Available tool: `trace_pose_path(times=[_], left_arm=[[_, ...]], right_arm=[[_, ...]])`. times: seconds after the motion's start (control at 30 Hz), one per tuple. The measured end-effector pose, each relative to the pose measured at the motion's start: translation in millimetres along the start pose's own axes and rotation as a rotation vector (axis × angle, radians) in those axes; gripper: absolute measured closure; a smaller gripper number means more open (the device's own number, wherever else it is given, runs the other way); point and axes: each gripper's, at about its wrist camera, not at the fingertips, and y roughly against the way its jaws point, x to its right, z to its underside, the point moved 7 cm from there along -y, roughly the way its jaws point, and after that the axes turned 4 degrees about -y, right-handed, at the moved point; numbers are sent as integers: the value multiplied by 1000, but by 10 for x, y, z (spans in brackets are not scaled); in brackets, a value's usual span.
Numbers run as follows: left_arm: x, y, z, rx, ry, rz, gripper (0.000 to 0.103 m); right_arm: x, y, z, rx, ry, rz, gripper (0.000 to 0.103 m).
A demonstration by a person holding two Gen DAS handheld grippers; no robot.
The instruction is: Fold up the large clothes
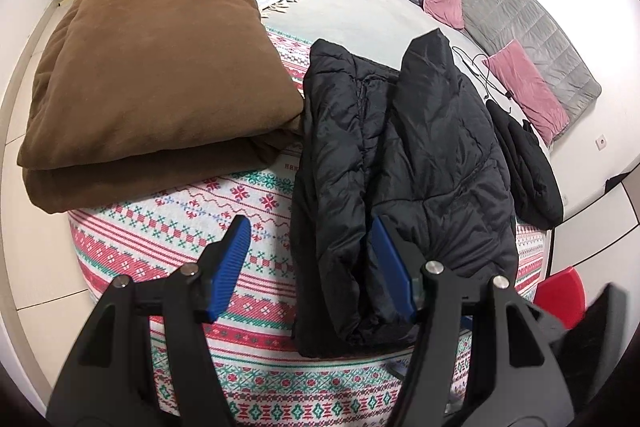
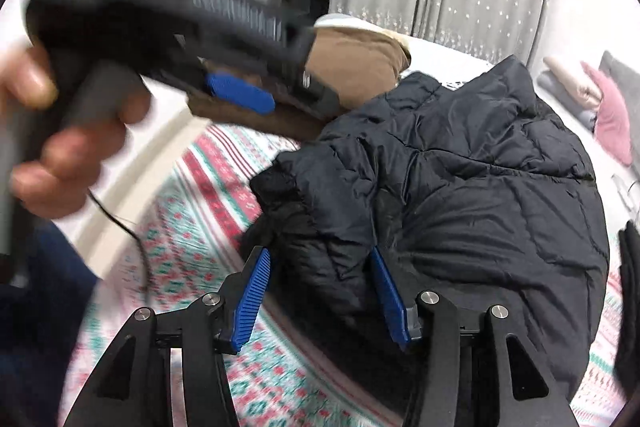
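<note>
A black puffer jacket lies folded lengthwise on the patterned bedspread; it also fills the right wrist view. My left gripper is open and empty, hovering above the jacket's near left edge. My right gripper is open, its blue fingers either side of the jacket's near left fold, above it. The left gripper also shows in the right wrist view, held in a hand, blurred.
A folded brown coat lies left of the jacket. A black garment lies to the right. Pink pillows and a grey quilt sit at the bed's far side. A red object is near right. Curtains hang behind.
</note>
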Motion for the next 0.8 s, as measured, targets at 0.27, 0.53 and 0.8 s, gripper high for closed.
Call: trace_pose_path(times=[0.27, 0.53, 0.8], left_arm=[[280, -99, -281, 14, -22, 25, 39], [781, -607, -910, -31, -101, 84, 38], [826, -1170, -1039, -87, -124, 75, 35]], right_arm=[[954, 679, -45, 72, -295, -42, 49], [1553, 549, 181, 47, -579, -11, 49], [1671, 506, 232, 42, -620, -8, 49]])
